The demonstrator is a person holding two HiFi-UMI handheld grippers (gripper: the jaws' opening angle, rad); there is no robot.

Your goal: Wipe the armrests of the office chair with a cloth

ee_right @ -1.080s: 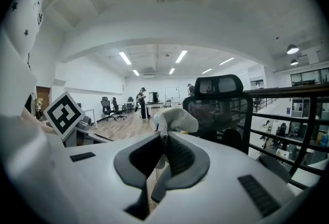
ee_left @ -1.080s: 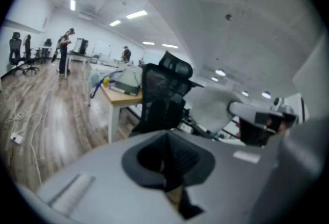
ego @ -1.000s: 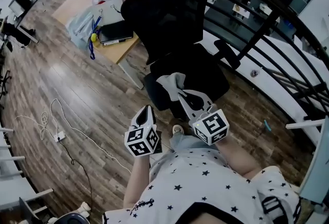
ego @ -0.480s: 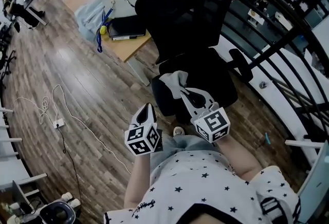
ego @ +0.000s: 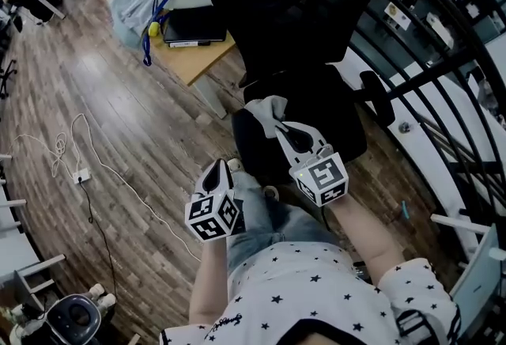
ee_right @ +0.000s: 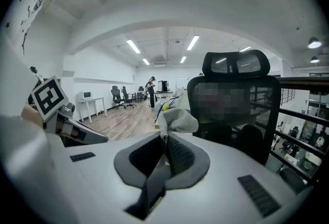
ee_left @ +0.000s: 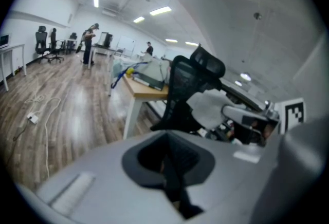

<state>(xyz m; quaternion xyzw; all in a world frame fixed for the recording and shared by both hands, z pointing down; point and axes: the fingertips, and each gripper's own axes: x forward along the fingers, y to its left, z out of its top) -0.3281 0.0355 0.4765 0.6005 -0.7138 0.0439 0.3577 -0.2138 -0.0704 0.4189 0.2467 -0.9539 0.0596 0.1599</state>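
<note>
Both forearms reach forward and down. The right claw stretches toward the black office chair, its 2 jaws pinched on a crumpled, soft grey cloth that sits above the near-left edge of the padded seat. The left claw hangs nearer, over the wood-plank floor, jaws pressed together with nothing between them. The chair's back is mesh.

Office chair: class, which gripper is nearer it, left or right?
Right. The right gripper, shut on the cloth, reaches the seat of the office chair; the left gripper hangs back, short of it.
</note>
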